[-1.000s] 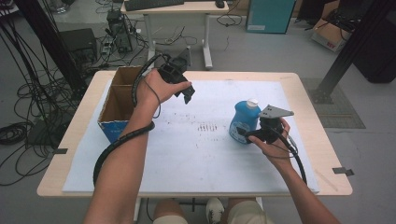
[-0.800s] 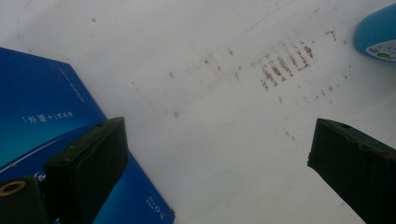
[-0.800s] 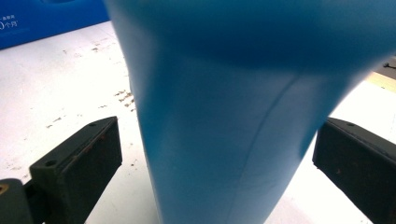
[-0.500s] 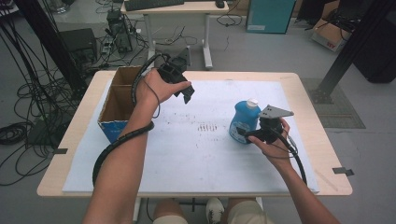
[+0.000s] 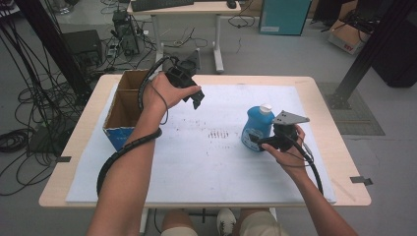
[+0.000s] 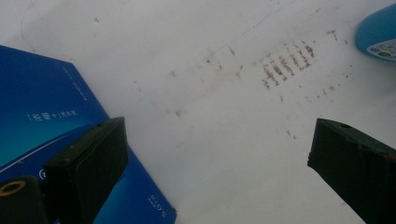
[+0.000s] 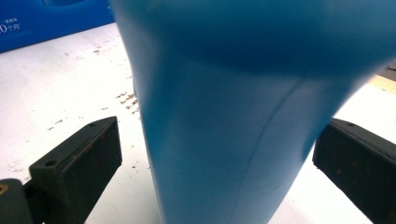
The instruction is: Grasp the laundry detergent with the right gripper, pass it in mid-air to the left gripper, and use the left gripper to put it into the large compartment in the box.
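Note:
A blue plastic bottle [image 5: 257,127] with a white cap stands upright right of the table's middle. My right gripper [image 5: 255,140] is at its near right side, low down. In the right gripper view the bottle [image 7: 233,116] stands between the two jaws; my right gripper [image 7: 217,154] is open, with a gap at the left jaw and the right jaw very close to the bottle's wall. My left gripper [image 5: 195,99] is held above the table beside the box, open with nothing in it [image 6: 217,154].
An open cardboard box [image 5: 123,110] with blue printed sides [image 6: 42,116] stands at the table's left. A white sheet [image 5: 211,162] with brown speckles covers the table. A cable trails from each gripper along the forearm. The bottle's edge [image 6: 378,28] shows far off.

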A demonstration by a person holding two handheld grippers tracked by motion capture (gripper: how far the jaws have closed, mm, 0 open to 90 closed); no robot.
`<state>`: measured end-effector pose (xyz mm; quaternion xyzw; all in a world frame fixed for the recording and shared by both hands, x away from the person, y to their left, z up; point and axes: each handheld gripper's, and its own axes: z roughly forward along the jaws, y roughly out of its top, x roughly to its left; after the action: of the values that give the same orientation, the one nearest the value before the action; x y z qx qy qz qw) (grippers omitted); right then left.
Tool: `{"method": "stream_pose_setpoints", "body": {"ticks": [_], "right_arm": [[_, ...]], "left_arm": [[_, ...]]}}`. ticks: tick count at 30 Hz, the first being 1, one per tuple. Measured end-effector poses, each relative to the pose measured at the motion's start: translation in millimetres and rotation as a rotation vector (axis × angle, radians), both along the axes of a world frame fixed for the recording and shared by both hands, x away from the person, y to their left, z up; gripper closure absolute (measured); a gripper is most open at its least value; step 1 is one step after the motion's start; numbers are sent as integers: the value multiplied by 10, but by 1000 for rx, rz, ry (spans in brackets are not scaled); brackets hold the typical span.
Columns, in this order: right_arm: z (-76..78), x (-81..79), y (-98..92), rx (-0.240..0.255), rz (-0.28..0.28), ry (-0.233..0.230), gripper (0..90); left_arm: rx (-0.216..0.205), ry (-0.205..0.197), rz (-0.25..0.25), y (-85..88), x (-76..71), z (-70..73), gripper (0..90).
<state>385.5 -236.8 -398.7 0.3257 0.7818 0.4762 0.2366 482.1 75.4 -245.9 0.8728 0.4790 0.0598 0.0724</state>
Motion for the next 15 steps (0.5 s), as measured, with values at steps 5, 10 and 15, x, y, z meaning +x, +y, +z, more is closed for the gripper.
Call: {"method": "stream_pose_setpoints", "body": {"ticks": [5,10,15], "right_arm": [[3,0,-7,-2,3,-5,12],[3,-5,0,1,6,2,12],[1,-2,1,1,9,-2,12]], "left_arm": [[-1,-1,-2,-12,2,3,54],[-3,-1,-1,-14,5,-2,54],[-1,-4,-1,-7,4,5,54]]}}
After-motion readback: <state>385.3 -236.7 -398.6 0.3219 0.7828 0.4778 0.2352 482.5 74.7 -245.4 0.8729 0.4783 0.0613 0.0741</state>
